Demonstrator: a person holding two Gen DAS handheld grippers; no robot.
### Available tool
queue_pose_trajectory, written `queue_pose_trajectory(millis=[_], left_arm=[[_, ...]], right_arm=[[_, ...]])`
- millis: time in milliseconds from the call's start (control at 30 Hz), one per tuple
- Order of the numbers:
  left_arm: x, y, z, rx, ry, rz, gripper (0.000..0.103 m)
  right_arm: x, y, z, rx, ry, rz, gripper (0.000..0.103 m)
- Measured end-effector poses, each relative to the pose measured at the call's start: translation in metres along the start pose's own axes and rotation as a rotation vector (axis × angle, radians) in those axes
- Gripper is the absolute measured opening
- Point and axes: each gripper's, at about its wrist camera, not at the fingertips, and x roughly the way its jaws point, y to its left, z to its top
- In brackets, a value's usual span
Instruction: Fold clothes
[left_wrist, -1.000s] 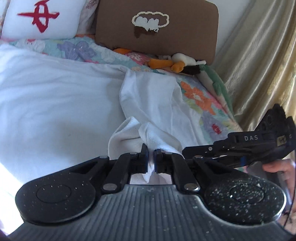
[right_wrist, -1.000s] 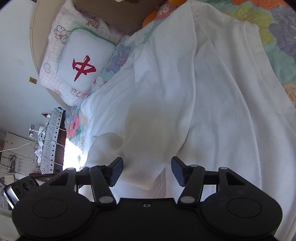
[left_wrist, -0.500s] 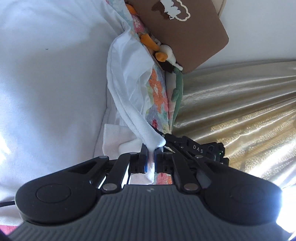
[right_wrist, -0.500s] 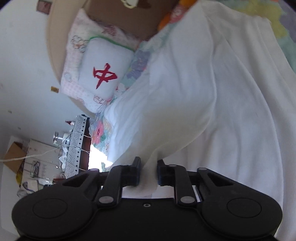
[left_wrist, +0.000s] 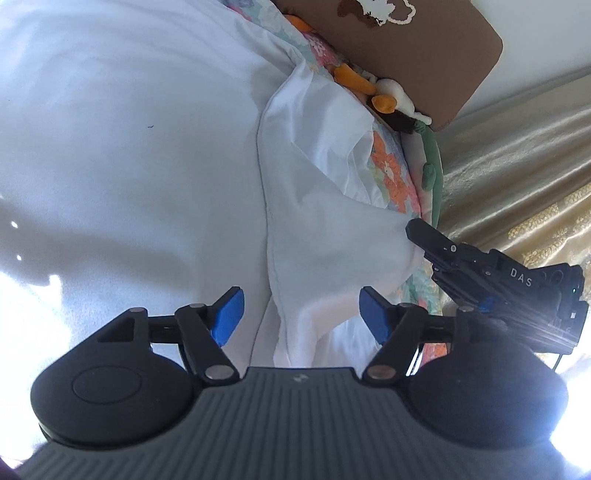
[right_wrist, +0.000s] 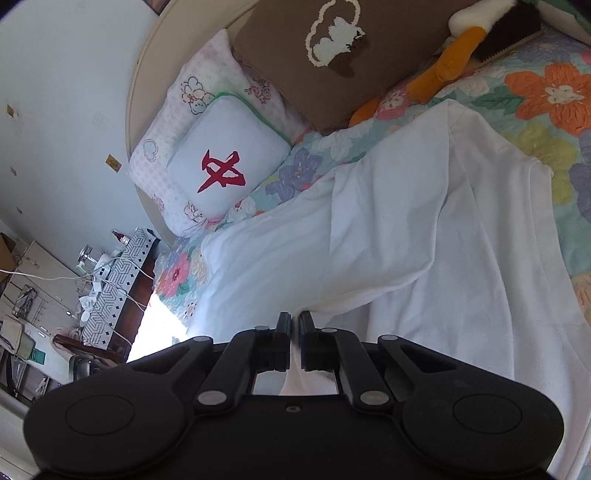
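A white garment (left_wrist: 147, 147) lies spread over the floral bed quilt (right_wrist: 546, 92). In the left wrist view my left gripper (left_wrist: 301, 299) has its jaws opening wide. Its blue pads (left_wrist: 229, 314) stand on either side of a seamed edge of the garment and do not press on it. My right gripper (right_wrist: 294, 317) has its jaws closing on a raised fold of the white garment (right_wrist: 424, 229), with cloth pinched between the fingers. The left wrist view also shows the right gripper (left_wrist: 415, 230) from the side, at the garment's right edge near the bed's side.
A brown cushion (right_wrist: 332, 55), a white pillow with a red character (right_wrist: 229, 162) and a plush duck (left_wrist: 384, 96) sit at the head of the bed. A gold curtain (left_wrist: 517, 147) hangs along the right side. A cluttered bedside table (right_wrist: 110, 266) stands at the left.
My left gripper has let go of the bunched white cloth and opened wide. My right gripper, open a second ago, has closed on a fold of the garment and lifted it slightly.
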Motion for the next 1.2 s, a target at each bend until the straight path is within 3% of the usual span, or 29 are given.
queue_pose_trajectory(millis=[167,233,300,467,533,667,733,767,800,867,933,1067,1100,1200], left_arm=[[0.01,-0.005,-0.011,0.074,0.005,0.015,0.071],[0.016,-0.009,-0.016,0.117,-0.016,0.072,0.063],[0.022,-0.011,-0.017,0.158,0.001,0.092,0.004],[0.003,-0.006,-0.009,0.081,-0.075,0.002,0.005],[-0.005,0.003,-0.004,0.015,-0.1,-0.023,0.005],[-0.006,0.027,0.003,-0.087,-0.092,0.055,0.005],[0.0,0.034,0.004,-0.112,-0.067,0.1,0.005],[0.002,0.035,0.003,-0.122,-0.057,0.104,0.005],[0.004,0.036,0.003,-0.128,-0.051,0.104,0.005],[0.0,0.03,0.002,-0.109,-0.06,0.079,0.005],[-0.009,0.025,0.001,-0.094,-0.071,0.036,0.005],[-0.018,0.025,0.001,-0.129,-0.053,-0.061,0.005],[-0.019,0.026,0.0,-0.141,-0.047,-0.066,0.005],[-0.016,0.026,-0.002,-0.141,-0.027,-0.047,0.006]], right_arm=[[0.006,-0.001,-0.003,0.001,0.034,0.018,0.007],[0.009,-0.003,-0.004,0.016,0.053,0.032,0.007],[0.012,-0.003,-0.006,0.019,0.073,0.034,0.01],[0.017,0.0,-0.011,0.002,0.12,0.008,0.018],[0.018,0.004,-0.014,-0.016,0.137,-0.002,0.037],[0.033,0.011,-0.026,-0.115,0.195,-0.046,0.043],[0.051,0.015,-0.039,-0.203,0.258,-0.106,0.038],[0.059,0.017,-0.047,-0.255,0.286,-0.143,0.03],[0.064,0.02,-0.052,-0.307,0.298,-0.166,0.013],[0.062,0.032,-0.054,-0.405,0.267,-0.185,0.012],[0.048,0.041,-0.046,-0.412,0.21,-0.158,0.012],[0.006,0.052,-0.025,-0.312,0.101,0.017,0.01],[-0.002,0.054,-0.023,-0.304,0.082,0.051,0.009],[-0.01,0.055,-0.022,-0.298,0.06,0.048,0.008]])
